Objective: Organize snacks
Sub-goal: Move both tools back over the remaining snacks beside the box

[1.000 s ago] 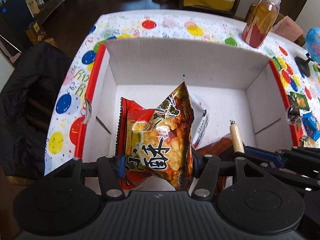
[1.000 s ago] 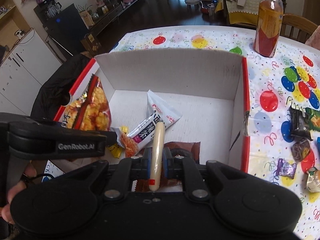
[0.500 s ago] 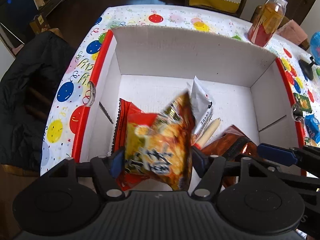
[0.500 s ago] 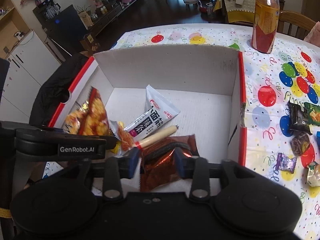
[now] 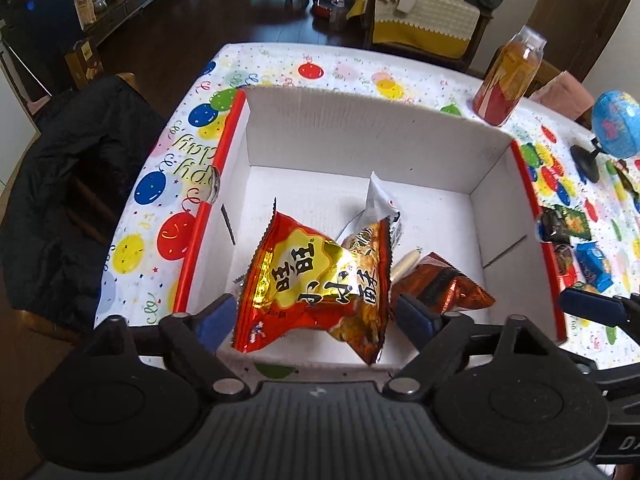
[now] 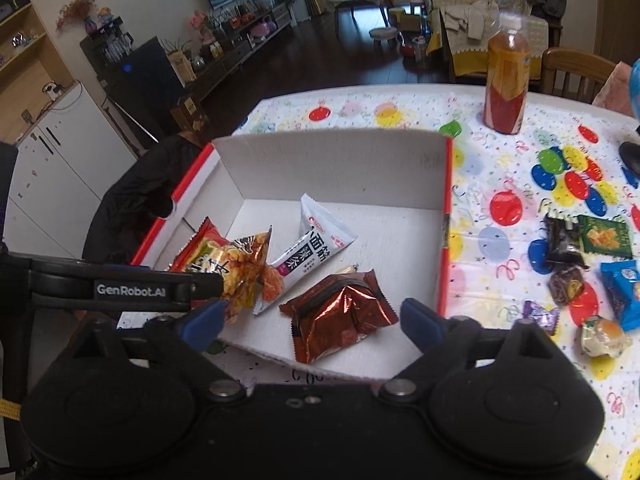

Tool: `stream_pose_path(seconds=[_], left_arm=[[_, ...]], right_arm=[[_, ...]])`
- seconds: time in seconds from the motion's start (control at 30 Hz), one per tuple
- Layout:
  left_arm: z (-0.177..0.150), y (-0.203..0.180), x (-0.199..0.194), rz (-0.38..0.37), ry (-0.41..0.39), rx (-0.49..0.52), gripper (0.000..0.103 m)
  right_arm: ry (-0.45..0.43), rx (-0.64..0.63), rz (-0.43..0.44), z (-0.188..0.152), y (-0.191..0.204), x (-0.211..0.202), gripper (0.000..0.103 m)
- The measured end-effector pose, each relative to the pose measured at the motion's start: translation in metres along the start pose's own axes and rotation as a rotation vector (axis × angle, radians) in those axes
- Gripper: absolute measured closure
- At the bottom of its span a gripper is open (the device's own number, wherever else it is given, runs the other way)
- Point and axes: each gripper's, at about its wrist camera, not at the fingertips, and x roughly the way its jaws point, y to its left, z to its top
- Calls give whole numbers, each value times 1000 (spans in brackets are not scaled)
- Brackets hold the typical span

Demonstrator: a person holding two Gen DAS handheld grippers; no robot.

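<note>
A white cardboard box with a red rim stands on the balloon-print tablecloth. Inside lie two red and gold crisp bags, a white packet, a pale sausage stick and a brown foil pack. My left gripper hovers over the box's near edge, its jaws opening; the crisp bags show between its fingers, but the pads do not press on them. My right gripper hangs above the brown foil pack, jaws opening and touching nothing. In the right wrist view the left gripper's arm reaches in from the left.
A tea bottle stands behind the box on the right. Several loose wrapped snacks lie on the cloth right of the box. A small globe is at the far right, and a black jacket hangs on a chair at the left.
Both grippers opened and pulled back upward. The left let go of the crisp bag, which dropped into the box. The right released the sausage stick, which now lies beside the white packet.
</note>
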Motion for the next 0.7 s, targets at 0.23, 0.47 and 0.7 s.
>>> stream_pose_path(seconds=[0.23,0.47,0.7], left_arm=[[-13,-2,-31,-28,-71,-12,4],[-23,-14,-56,-62,-103,18,4],[-31,-34,-63,-89,-95,93,4]], right_arm=[[-83,9,12,-9,-6,-33,0],[-153,-15,-15,-23,-5,-59,0],[-179,22,-59,-38,-12,-79,0]])
